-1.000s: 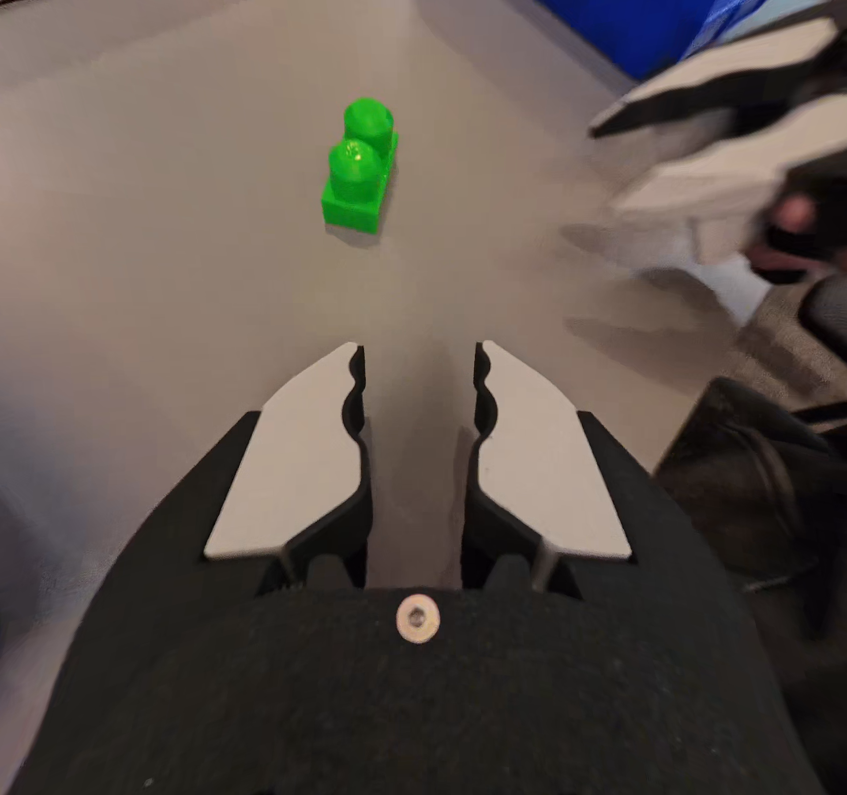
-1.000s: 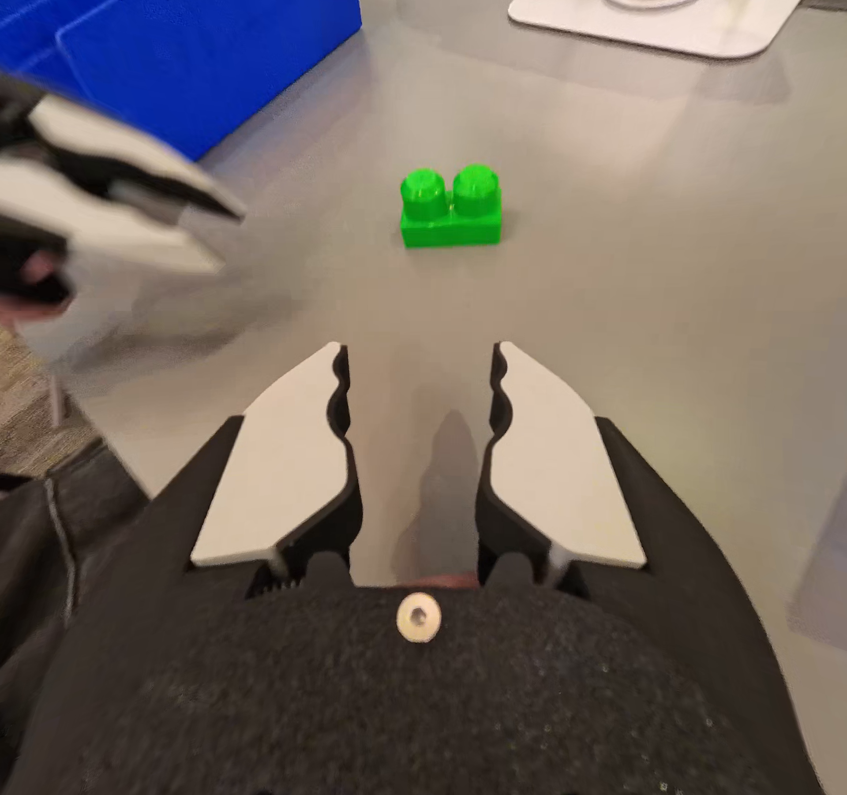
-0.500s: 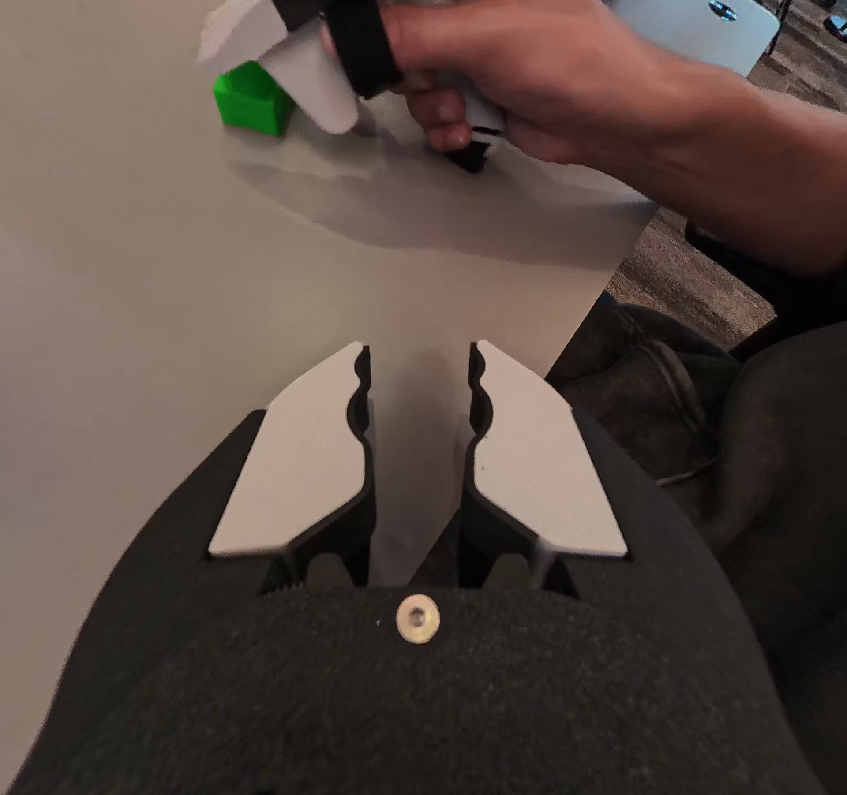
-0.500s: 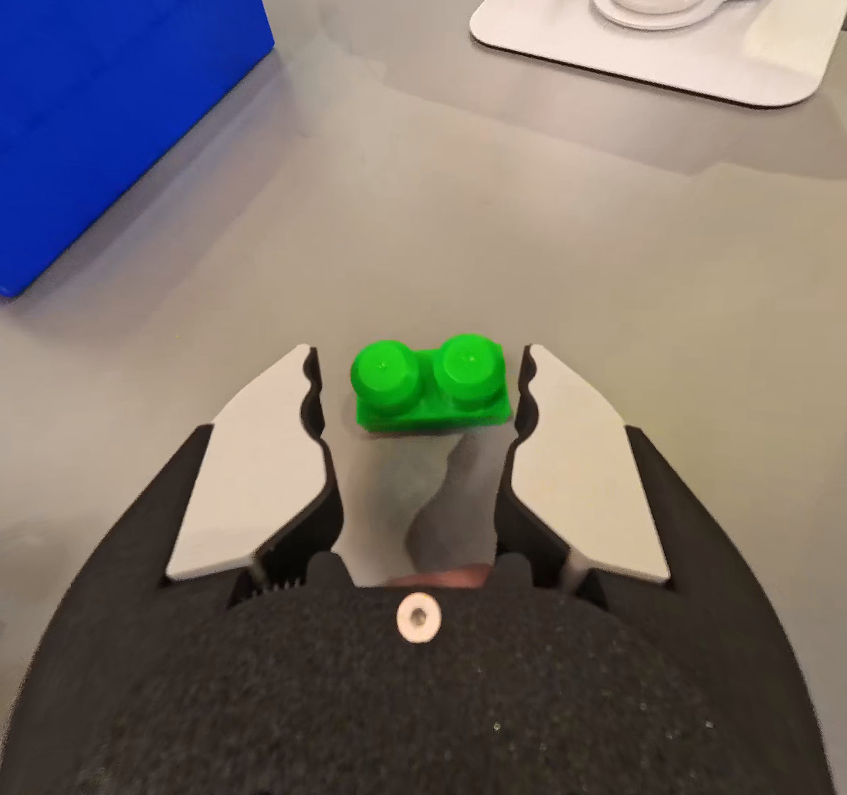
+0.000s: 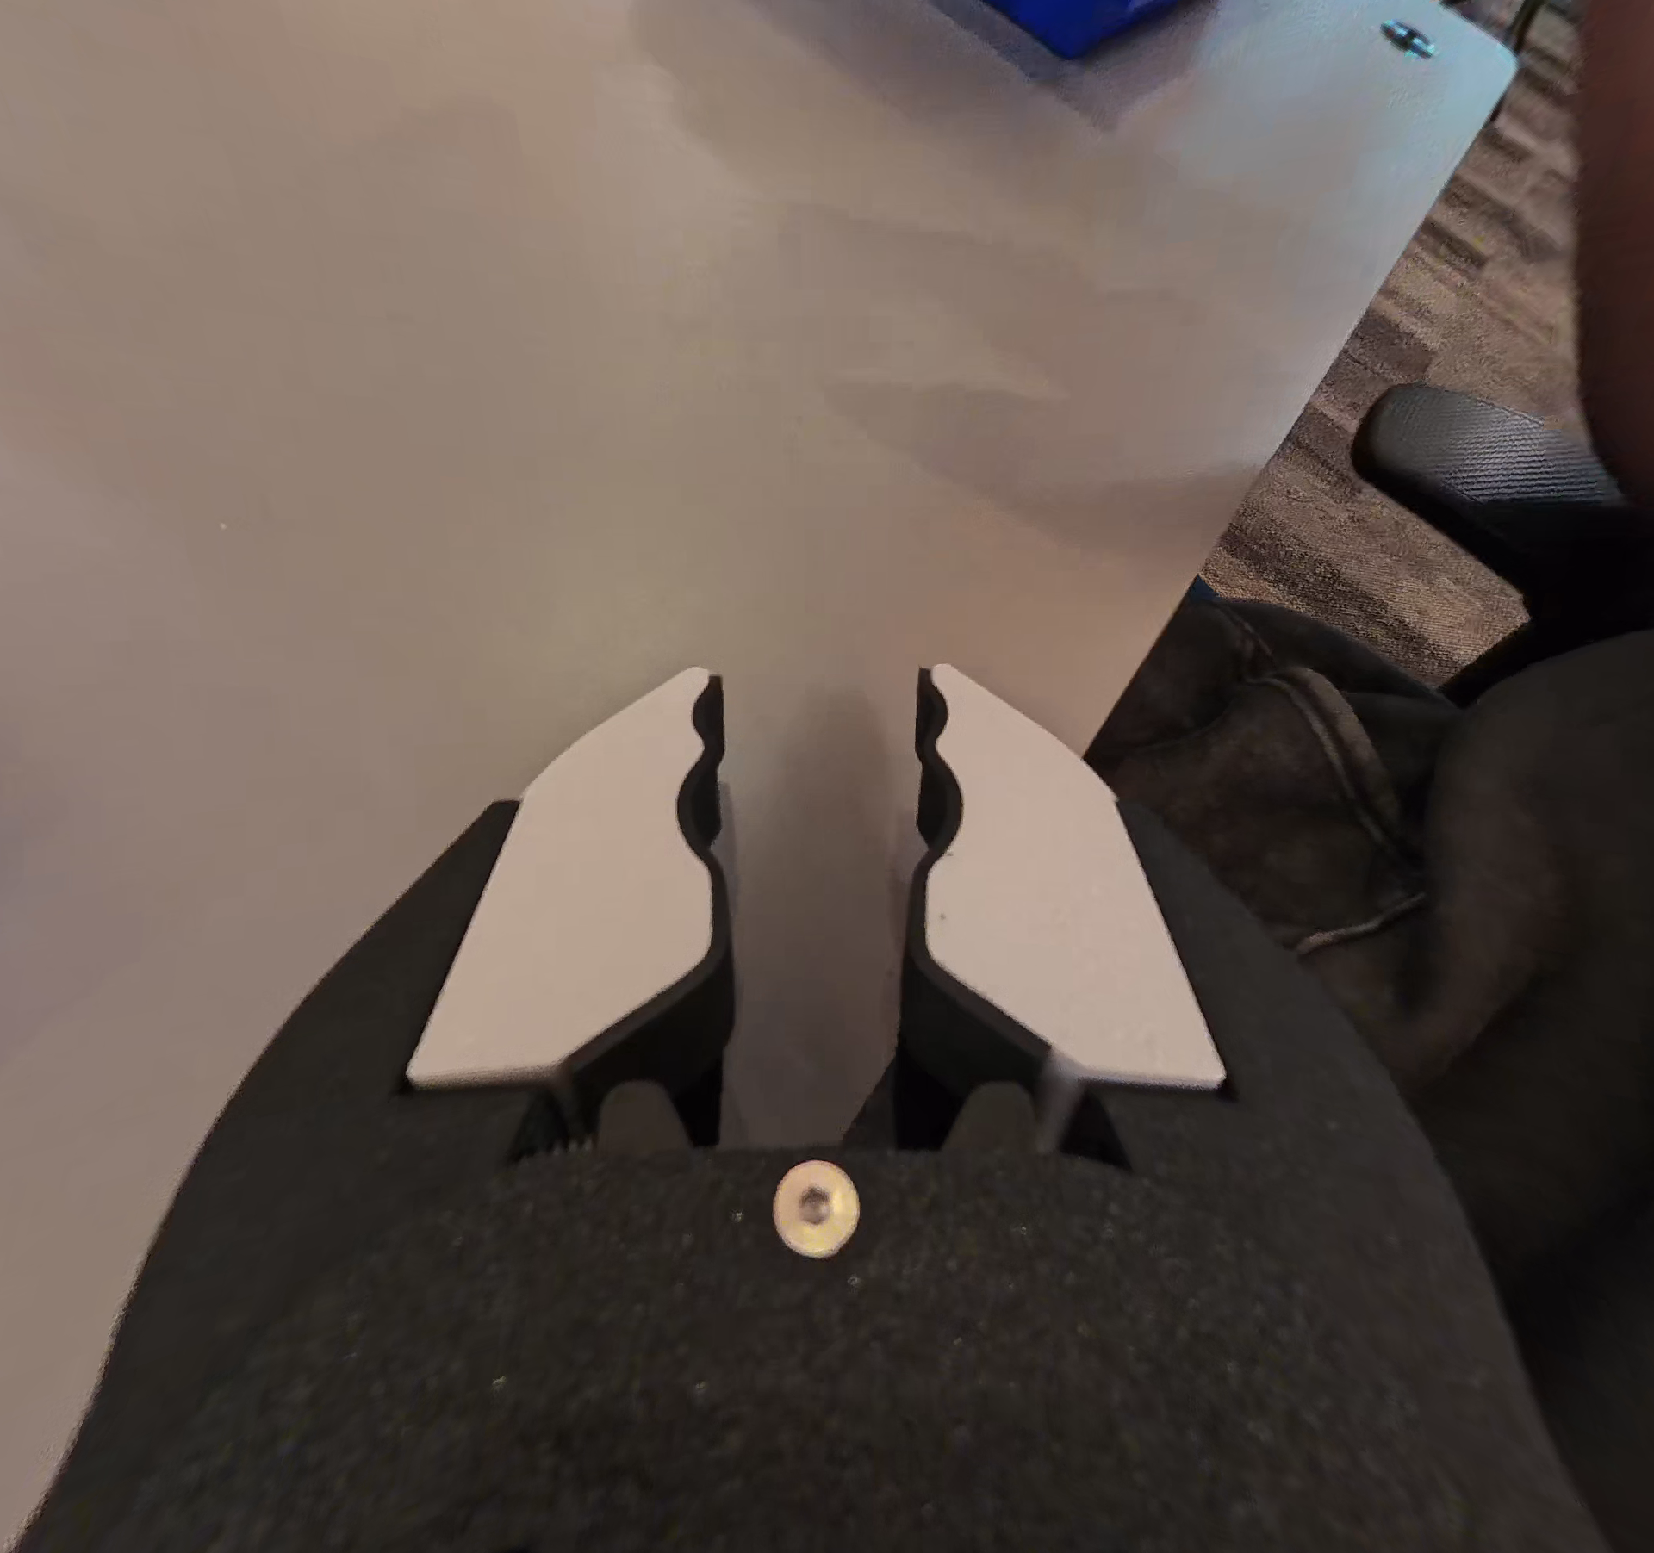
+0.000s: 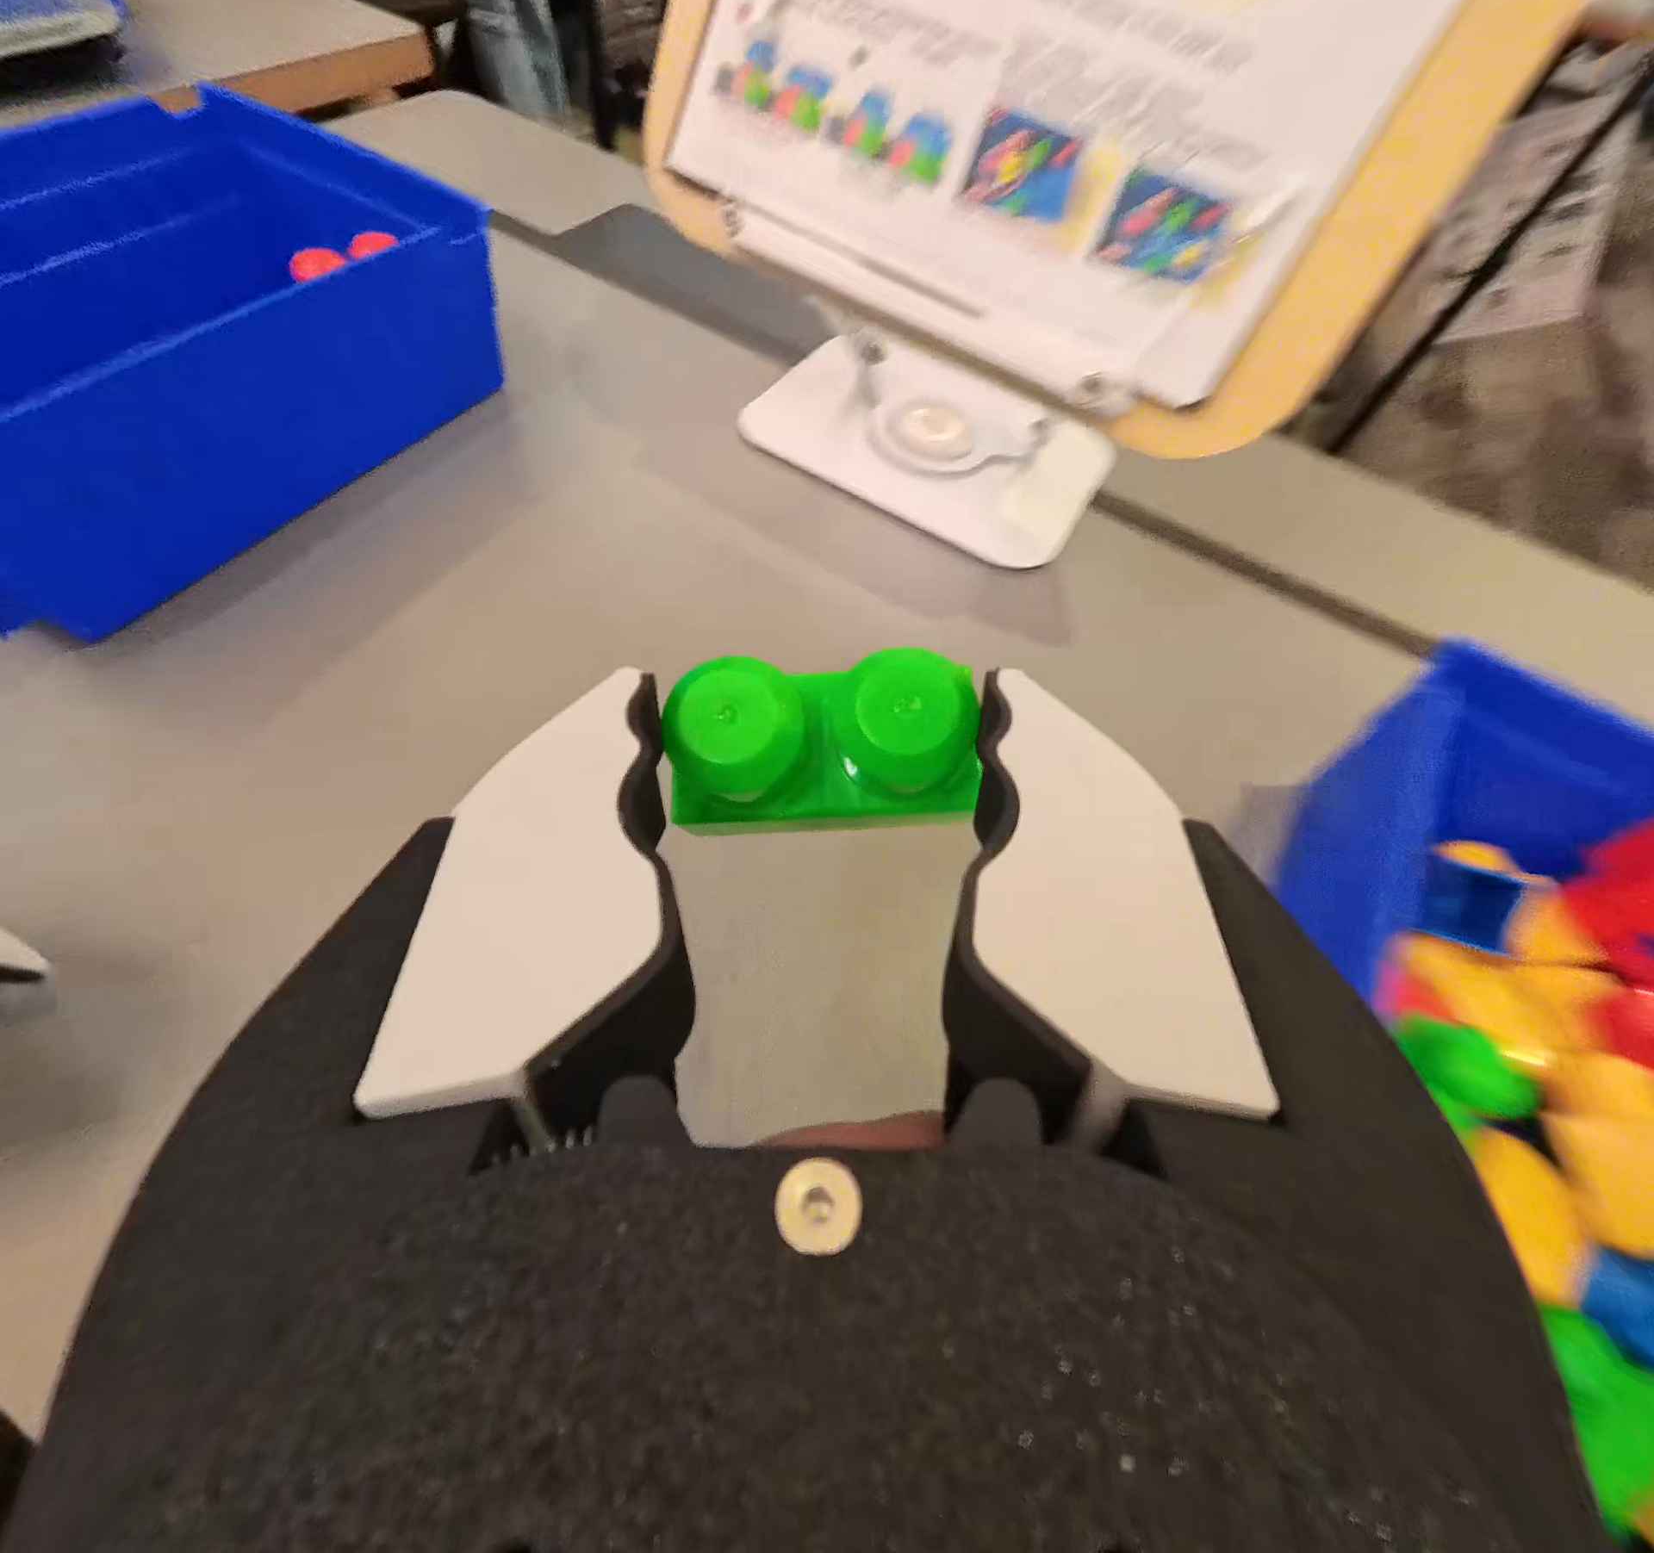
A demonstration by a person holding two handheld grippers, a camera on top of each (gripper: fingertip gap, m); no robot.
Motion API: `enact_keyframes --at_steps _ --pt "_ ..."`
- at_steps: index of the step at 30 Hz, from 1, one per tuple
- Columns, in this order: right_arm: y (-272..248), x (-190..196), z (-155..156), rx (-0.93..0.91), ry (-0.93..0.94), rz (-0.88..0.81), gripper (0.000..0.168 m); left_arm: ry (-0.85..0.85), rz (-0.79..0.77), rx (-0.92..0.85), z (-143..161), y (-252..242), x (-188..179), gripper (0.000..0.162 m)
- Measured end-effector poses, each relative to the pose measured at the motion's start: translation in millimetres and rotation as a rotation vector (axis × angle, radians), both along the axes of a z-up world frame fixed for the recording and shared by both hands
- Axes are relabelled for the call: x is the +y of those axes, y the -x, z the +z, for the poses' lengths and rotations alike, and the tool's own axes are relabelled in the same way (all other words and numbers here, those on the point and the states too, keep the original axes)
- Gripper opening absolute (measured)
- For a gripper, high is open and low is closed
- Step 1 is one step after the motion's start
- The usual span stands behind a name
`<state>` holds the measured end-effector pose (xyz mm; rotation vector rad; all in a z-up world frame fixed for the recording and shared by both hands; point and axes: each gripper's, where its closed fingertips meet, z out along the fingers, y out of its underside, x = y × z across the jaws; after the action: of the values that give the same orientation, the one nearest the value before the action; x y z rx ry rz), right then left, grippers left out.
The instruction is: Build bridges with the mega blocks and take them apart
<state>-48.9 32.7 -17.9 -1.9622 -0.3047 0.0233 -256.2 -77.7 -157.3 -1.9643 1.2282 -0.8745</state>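
So at this point my right gripper (image 6: 819,736) was clamped on the green block (image 6: 819,745), one finger on each short end, holding it dead center of the right wrist frame with both studs facing up. It looked lifted clear of the grey table (image 6: 358,705), though I couldn't be totally sure from that angle. The left gripper (image 5: 816,731) was empty, fingers parted with only bare tabletop between them, parked low in its own frame near the table edge.

Handling-wise I figured the block was hollow hard plastic: super light, stiff, a bit slick. Grabbing the flat end walls below the studs felt like the right call, since rounded studs would slip. The bin of mixed blocks (image 6: 1521,1018) sat at the right edge, a blue bin (image 6: 224,400) at the upper left.
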Motion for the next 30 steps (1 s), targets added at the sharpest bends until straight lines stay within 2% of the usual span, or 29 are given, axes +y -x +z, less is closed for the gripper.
enact_keyframes --at_steps 3,7,11,16,20,22,23,24,25,27,30 --pt "-63 -29 27 -0.149 0.028 -0.108 0.068 0.033 0.009 -0.021 -1 0 4 0.041" --pt "-146 -68 21 -0.365 0.274 -0.188 0.068 0.088 -0.027 -0.084 11 -6 0 0.041" --pt "-198 -80 -15 -0.515 0.590 -0.138 0.068 0.100 -0.061 -0.079 11 -14 -5 0.041" --pt "-202 -92 -83 -0.559 0.949 0.088 0.068 0.083 -0.113 -0.050 8 -22 -14 0.042" --pt "-211 -89 -114 -0.572 1.085 0.134 0.068 0.043 -0.124 -0.007 2 -23 -16 0.042" --pt "-216 -83 -119 -0.560 1.090 0.120 0.069 0.042 -0.134 -0.004 1 -22 -18 0.042" --pt "-217 -77 -116 -0.546 1.060 0.100 0.080 0.043 -0.137 -0.005 2 -22 -19 0.042" --pt "-216 -74 -109 -0.526 1.028 0.088 0.087 0.045 -0.136 -0.006 2 -21 -19 0.042" --pt "-214 -71 -97 -0.526 0.973 0.084 0.086 0.045 -0.133 -0.007 2 -20 -19 0.043" --pt "-206 -62 -58 -0.526 0.793 0.054 0.082 0.045 -0.124 -0.015 4 -17 -18 0.043" --pt "-170 -51 15 -0.483 0.400 0.035 0.074 0.052 -0.105 -0.026 5 -13 -14 0.043"
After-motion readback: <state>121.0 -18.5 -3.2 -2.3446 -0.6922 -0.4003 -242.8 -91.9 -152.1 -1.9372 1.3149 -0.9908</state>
